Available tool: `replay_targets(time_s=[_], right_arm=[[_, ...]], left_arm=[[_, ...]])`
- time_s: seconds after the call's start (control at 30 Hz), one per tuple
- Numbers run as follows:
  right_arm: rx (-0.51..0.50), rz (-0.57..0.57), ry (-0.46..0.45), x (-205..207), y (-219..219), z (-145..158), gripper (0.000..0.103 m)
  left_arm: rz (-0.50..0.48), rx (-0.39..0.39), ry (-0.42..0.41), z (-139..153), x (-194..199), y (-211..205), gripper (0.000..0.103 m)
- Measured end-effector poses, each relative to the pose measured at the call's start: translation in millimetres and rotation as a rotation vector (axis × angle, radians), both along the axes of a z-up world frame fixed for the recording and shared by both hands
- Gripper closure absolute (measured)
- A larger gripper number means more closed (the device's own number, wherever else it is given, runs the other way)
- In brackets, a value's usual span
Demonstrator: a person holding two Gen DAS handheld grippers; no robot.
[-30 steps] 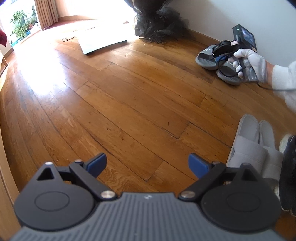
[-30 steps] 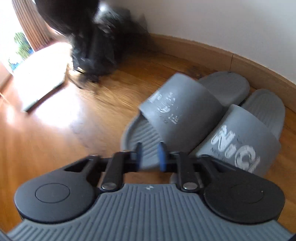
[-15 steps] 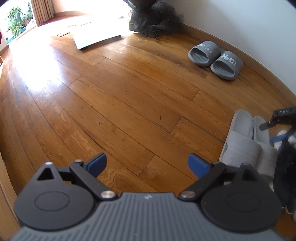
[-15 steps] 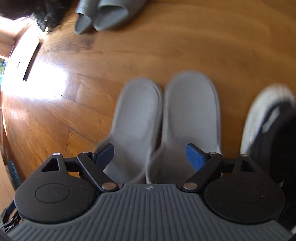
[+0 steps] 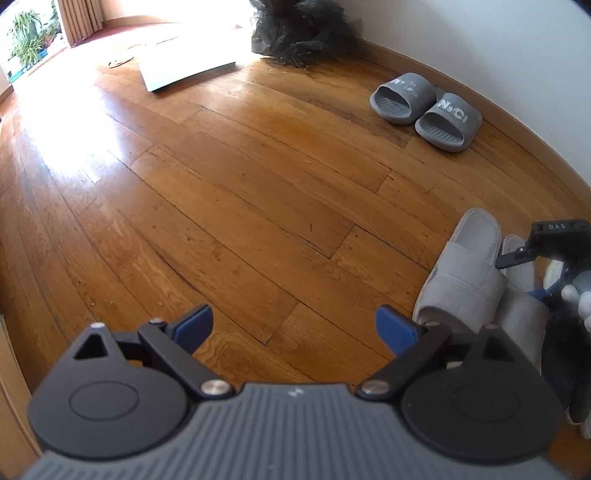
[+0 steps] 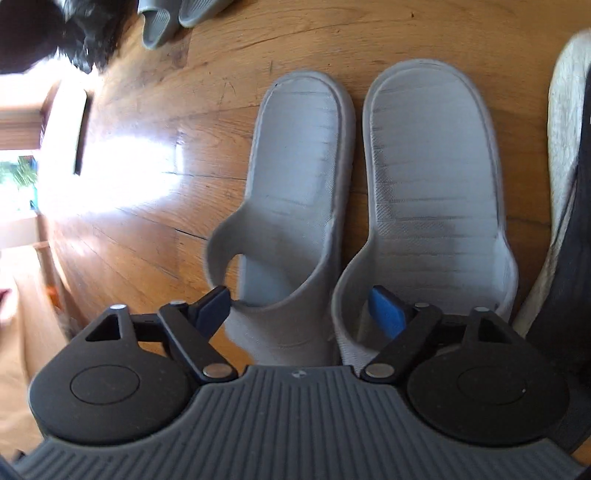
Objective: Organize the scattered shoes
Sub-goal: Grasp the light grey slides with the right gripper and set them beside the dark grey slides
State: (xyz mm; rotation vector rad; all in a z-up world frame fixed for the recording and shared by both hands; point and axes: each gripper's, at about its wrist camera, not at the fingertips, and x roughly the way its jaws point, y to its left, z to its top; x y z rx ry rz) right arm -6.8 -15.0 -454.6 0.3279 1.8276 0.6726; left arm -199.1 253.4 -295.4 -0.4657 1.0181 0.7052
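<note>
Two light grey slippers lie side by side on the wood floor, also seen in the left wrist view. My right gripper hangs low over their uppers, its jaws wide and closing. One blue pad sits at the outer edge of the left slipper's band and the other inside the right slipper's mouth, so both bands are between them without a firm grip. My left gripper is open over bare floor. A pair of dark grey slides stands by the wall.
A black and white sneaker lies just right of the slippers. A black plastic bag and a white board lie at the far end near the bright window. A gloved hand shows at the right edge.
My right gripper left the dark grey slides, swung over to the light grey slippers, rolled and opened wide, then dropped closer to their uppers. The left gripper stayed put.
</note>
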Motion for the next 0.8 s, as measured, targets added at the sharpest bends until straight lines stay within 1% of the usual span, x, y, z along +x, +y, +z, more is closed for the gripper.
replay_targets(time_s=[0.07,0.13,0.17,0.2,0.23,0.27,0.3,0.33,0.37,0.4,0.43,0.5,0.53,0.67,0.8], right_arm=[[-0.023,-0.032,0.005,1.8,-1.2,-1.1,0.024],[-0.078,0.002,-0.038,0.2,8.7,-5.2,0.036],[-0.109,0.027,-0.065,-1.8,15.3,-8.0,0.041],[-0.141,0.054,-0.096,-4.4,21.9,-10.5,0.049],[-0.174,0.09,-0.147,-10.0,28.0,-11.3,0.056],[-0.204,0.124,-0.194,-15.1,33.0,-11.8,0.06],[-0.215,0.143,-0.223,-18.5,32.9,-10.1,0.07],[-0.229,0.171,-0.278,-25.4,36.2,-5.2,0.082],[-0.245,0.2,-0.333,-32.3,38.8,-0.5,0.086],[-0.253,0.209,-0.355,-36.5,39.2,3.1,0.087],[-0.252,0.208,-0.357,-37.9,38.8,5.7,0.088],[-0.243,0.18,-0.356,-32.9,35.6,10.0,0.089],[-0.237,0.152,-0.365,-24.0,32.9,14.2,0.089],[-0.228,0.041,-0.417,28.9,27.5,28.6,0.089],[-0.251,-0.038,-0.462,90.9,33.9,31.6,0.089]], left_arm=[[0.003,0.001,0.004,-0.3,-0.7,-0.4,0.007],[0.002,-0.002,0.01,-1.8,0.0,-1.4,0.007],[0.0,-0.005,0.015,-2.9,0.7,-1.9,0.007],[-0.002,-0.008,0.017,-3.7,1.5,-2.6,0.007],[-0.004,-0.008,0.018,-3.9,1.8,-3.1,0.007],[-0.003,-0.004,0.014,-3.4,1.8,-3.6,0.007],[-0.001,0.001,0.01,-2.8,1.9,-4.1,0.007],[0.003,0.003,0.007,-2.3,1.9,-3.5,0.007],[0.007,0.003,0.007,-2.1,2.0,-2.5,0.007],[0.014,0.002,0.005,-1.8,1.9,-0.6,0.007],[0.021,0.002,0.004,-1.8,1.8,0.7,0.007],[0.036,0.001,0.005,-2.2,2.8,3.0,0.007],[0.044,0.0,0.006,-2.4,3.4,4.1,0.007],[0.053,-0.001,0.012,-3.2,5.9,3.9,0.007],[0.02,0.001,0.028,-5.2,12.0,-1.9,0.007]])
